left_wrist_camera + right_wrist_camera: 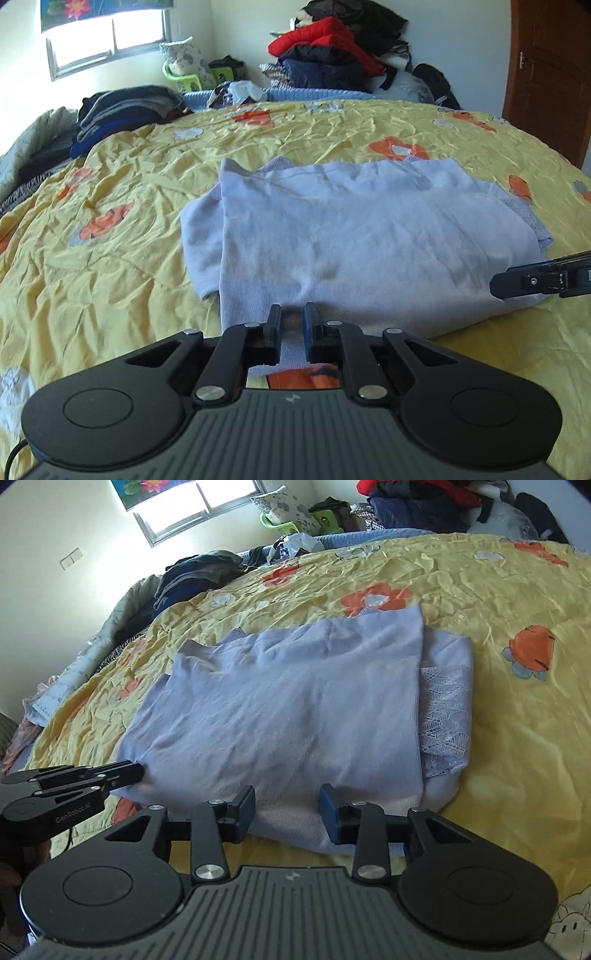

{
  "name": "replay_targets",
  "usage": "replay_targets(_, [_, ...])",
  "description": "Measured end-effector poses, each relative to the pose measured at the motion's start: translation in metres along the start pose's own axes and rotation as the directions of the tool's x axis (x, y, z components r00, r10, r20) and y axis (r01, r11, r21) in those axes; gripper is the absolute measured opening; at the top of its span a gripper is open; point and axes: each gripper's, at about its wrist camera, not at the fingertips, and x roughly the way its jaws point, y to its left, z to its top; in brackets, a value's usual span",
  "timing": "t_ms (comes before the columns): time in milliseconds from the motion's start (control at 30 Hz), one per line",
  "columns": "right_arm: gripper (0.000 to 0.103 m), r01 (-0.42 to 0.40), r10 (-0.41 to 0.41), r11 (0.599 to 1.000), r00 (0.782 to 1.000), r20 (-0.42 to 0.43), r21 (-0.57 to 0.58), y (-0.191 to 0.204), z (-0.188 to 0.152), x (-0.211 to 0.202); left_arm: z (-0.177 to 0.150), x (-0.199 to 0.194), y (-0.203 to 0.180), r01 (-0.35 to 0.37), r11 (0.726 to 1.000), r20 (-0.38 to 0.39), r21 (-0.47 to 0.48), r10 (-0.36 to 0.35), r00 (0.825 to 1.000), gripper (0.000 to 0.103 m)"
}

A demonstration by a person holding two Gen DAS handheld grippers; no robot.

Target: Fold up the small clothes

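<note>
Your soft, pale lilac knit top lies folded on the crinkly yellow bed cover with orange flowers. Your left gripper sits at the near edge of the top, its fingers pulled close and pinching a bit of the cloth. Your right gripper is spread wide over the near edge, holding nothing. A lacy part peeks out on the right side.
</note>
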Motion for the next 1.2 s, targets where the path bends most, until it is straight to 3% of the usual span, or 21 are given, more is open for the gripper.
replay_targets(133, [0.046,0.007,-0.006,0.999,1.000,-0.020,0.052,-0.001,0.007,-0.012,0.012,-0.012,0.010,0.025,0.999,-0.015,-0.043,-0.026,1.000,0.012])
replay_targets(233, [0.056,-0.095,0.084,0.986,0.993,0.086,0.136,-0.016,0.009,-0.045,0.008,-0.030,0.037,0.088,0.983,0.042,-0.163,-0.083,0.996,0.013])
replay_targets(300, [0.068,-0.126,0.104,0.969,0.988,0.115,0.212,-0.035,0.007,-0.059,0.001,-0.026,0.057,0.081,0.964,0.013,-0.252,-0.081,0.997,0.019])
replay_targets(433, [0.068,-0.062,0.047,0.966,0.997,0.065,0.253,-0.055,0.002,-0.059,-0.007,-0.010,0.082,0.134,0.910,-0.053,-0.392,-0.167,0.985,0.020])
replay_targets(600, [0.069,0.003,0.001,0.971,1.000,-0.020,0.239,-0.056,-0.008,-0.037,-0.011,0.000,0.079,0.119,0.892,-0.111,-0.436,-0.184,0.977,0.020])
replay_targets(667, [0.069,0.000,0.002,0.978,1.000,-0.012,0.208,-0.052,-0.010,-0.034,-0.011,-0.002,0.082,0.126,0.882,-0.117,-0.455,-0.199,0.973,0.020])
replay_targets(733, [0.068,-0.011,0.015,0.977,1.000,-0.017,0.213,-0.050,-0.009,-0.033,-0.012,-0.002,0.090,0.142,0.855,-0.128,-0.498,-0.235,0.964,0.020])
replay_targets(867, [0.059,-0.031,0.040,0.978,0.999,-0.036,0.208,-0.049,-0.007,-0.031,-0.016,0.002,0.109,0.196,0.770,-0.120,-0.607,-0.332,0.936,0.021])
replay_targets(900, [0.056,-0.032,0.040,0.979,0.999,-0.036,0.203,-0.048,-0.007,-0.030,-0.018,0.005,0.111,0.200,0.762,-0.128,-0.616,-0.347,0.929,0.021])
replay_targets(967, [0.052,-0.034,0.042,0.981,0.998,-0.039,0.190,-0.047,-0.007,-0.030,-0.019,0.005,0.109,0.201,0.768,-0.129,-0.608,-0.346,0.929,0.021])
replay_targets(1000, [0.042,-0.023,0.031,0.985,0.999,-0.044,0.172,-0.045,-0.006,-0.029,-0.017,0.004,0.107,0.196,0.778,-0.139,-0.597,-0.340,0.930,0.021])
replay_targets(1100, [0.032,0.001,0.008,0.989,0.998,-0.062,0.150,-0.046,-0.005,-0.028,-0.008,0.004,0.094,0.157,0.845,-0.184,-0.512,-0.286,0.940,0.021])
replay_targets(1200, [0.034,0.021,-0.010,0.990,0.997,-0.078,0.143,-0.046,-0.003,-0.027,-0.001,0.003,0.075,0.112,0.914,-0.213,-0.391,-0.208,0.955,0.019])
